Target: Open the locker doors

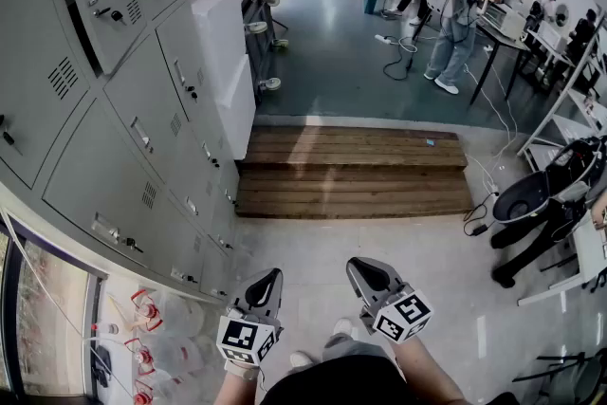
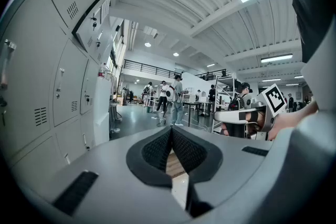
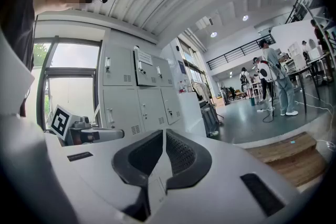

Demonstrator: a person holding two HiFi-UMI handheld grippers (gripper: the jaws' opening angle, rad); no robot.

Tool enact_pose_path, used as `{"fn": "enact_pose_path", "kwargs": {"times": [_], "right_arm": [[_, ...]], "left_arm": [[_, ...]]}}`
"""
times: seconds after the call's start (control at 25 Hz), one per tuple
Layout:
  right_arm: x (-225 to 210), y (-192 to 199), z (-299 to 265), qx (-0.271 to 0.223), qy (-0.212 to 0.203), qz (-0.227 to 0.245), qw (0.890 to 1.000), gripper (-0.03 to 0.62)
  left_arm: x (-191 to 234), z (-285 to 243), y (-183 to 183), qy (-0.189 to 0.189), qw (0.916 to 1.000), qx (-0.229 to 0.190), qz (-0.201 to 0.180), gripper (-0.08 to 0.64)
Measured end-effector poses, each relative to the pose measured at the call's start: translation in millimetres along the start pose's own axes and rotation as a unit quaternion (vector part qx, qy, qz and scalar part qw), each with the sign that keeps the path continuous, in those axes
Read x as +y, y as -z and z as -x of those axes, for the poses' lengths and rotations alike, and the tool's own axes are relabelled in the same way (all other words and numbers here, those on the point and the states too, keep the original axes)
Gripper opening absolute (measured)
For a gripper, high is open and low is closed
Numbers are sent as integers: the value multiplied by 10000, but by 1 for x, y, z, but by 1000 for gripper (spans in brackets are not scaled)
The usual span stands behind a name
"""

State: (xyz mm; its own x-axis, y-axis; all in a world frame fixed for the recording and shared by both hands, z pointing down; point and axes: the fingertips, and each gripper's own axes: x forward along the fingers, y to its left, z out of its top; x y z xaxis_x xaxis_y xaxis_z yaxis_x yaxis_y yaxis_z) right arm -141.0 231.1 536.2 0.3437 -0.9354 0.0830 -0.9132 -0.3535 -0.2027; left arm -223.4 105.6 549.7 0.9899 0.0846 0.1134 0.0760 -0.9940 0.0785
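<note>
While both pairs are pressed together w/ nothing in them, left tongs (image 1: 269, 282) & right tongs (image 1: 368, 272) hang low in front of the person, well apart from the grey lockers (image 1: 142, 133) at left, most doors flush. Risk, imo: the latches (image 1: 191, 92) are small, so tongs reaching in unopened would just knock or skid off one, and a door pulled off-axis could bind.

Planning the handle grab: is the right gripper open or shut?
Shut: right gripper fingers meet at the tips, nothing between them.

Two grippers (image 1: 273, 276) (image 1: 358, 266), one locker bank (image 1: 142, 95), one wooden platform (image 1: 351, 174)
</note>
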Motion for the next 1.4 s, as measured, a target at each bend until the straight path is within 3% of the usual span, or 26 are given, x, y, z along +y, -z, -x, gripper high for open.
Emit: {"fn": "enact_pose_path", "kwargs": {"times": [0.56,1.0,1.16,1.4], "right_arm": [[-80,-27,10,-300,-69,-162,9994,48],[-146,-28,-4,-316,-234,-506,9979,48],[-159,-31,-33,-284,-354,-570,9973,48],[-177,-41,-124,-218,-489,-476,9974,48]], "left_arm": [[-36,-82,-17,2,9997,71,-244,18],[-41,-149,-16,-231,9990,241,-295,20],[-17,-163,-16,-389,9983,311,-289,18],[66,-198,-20,-631,9974,292,-182,19]]}}
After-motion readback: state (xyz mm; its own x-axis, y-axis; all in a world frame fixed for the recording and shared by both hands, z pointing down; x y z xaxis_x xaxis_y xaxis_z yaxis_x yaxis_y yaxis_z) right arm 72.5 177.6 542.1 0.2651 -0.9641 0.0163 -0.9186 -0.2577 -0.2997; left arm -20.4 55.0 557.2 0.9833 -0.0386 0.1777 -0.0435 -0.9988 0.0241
